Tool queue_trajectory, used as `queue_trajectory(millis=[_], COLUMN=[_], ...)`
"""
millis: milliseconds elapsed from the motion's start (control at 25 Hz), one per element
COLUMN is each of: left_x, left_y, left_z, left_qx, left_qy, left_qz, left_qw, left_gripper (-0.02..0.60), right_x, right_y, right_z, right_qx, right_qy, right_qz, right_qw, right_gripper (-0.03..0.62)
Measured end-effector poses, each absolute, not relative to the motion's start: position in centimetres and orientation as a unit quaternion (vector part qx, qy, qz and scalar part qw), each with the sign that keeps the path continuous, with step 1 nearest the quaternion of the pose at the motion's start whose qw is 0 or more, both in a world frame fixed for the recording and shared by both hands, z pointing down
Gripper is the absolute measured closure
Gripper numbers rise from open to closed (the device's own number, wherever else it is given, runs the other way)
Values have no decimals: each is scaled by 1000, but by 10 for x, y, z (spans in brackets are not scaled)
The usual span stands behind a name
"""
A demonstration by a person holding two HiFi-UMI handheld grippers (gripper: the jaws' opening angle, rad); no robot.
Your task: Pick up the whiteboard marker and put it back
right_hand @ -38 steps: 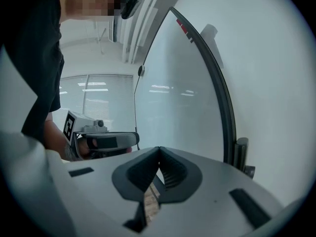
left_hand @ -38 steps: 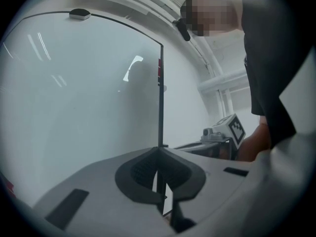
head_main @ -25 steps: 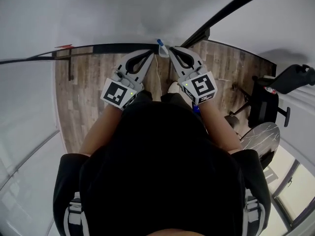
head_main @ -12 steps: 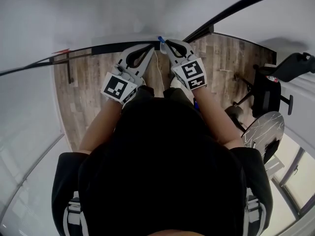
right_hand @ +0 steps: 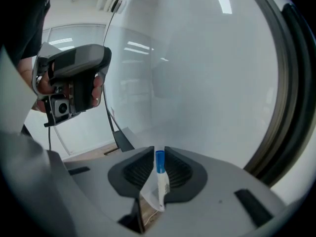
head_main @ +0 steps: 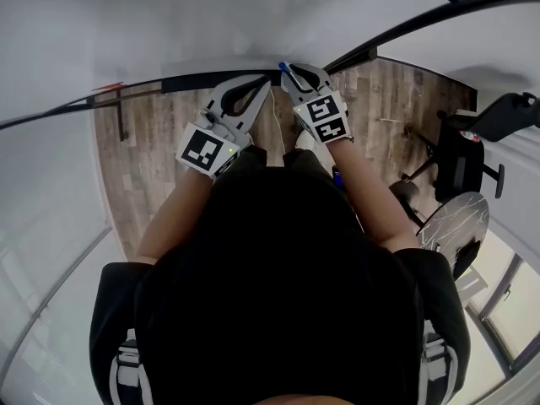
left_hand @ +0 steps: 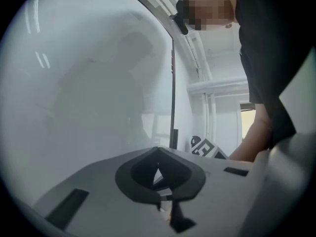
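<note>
Hands of a person seen from above, over dark hair and a black shirt, hold two grippers up against a whiteboard. No tray or holder can be told for sure; a black rail runs along the board's lower edge, and whether it carries anything cannot be made out. The right gripper is clamped on the whiteboard marker. In the right gripper view the marker stands upright between the ribbed dark pads, its blue cap pointing out past the jaw tips toward the white surface and its white labelled barrel running back into the gripper. The left gripper sits just beside it, tips near the rail; the left gripper view shows its jaws drawn together at the tips with nothing between them. Below both lies a wood-plank floor, with a black office chair off to the right. Compared with a second earlier, the right gripper has moved up and forward, so its square-marker cube now sits closer to the rail, and the blue cap has shifted slightly rightward. The left gripper has barely moved, and the marker is gripped as before.
</note>
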State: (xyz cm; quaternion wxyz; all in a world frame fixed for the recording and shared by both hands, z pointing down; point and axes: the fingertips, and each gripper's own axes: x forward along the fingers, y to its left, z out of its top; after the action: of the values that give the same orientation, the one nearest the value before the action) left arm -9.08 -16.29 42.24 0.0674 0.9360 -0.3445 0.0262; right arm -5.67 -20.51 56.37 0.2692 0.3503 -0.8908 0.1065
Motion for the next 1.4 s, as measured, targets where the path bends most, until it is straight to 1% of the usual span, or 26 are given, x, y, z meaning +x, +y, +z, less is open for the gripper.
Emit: queue_trajectory(millis=[80,160,720,840,1400], left_x=[-93,-95,-104,-106,-94], left_y=[-162,-160,-157,-156,-157], left_z=[423,424,422,423,417], left_qx=[936,936,933,933,933], left_qy=[-344,-344,-352,-353,-351], left_qz=[27,23,19,21,27], left_qw=[66,66,68,70,67], left_gripper=[578,578,578,578,578], right_x=[-59,-60,-62,-62,-50], right_y=[-206,-207,-209,-211,-204], right_z=[569,574,599,597,563], right_qx=[349,347,347,352,353], right_qy=[-889,-887,-873,-875,-895], right_qz=[107,107,93,94,98], right_qw=[277,285,331,319,254], right_gripper=[520,517,518,528,530])
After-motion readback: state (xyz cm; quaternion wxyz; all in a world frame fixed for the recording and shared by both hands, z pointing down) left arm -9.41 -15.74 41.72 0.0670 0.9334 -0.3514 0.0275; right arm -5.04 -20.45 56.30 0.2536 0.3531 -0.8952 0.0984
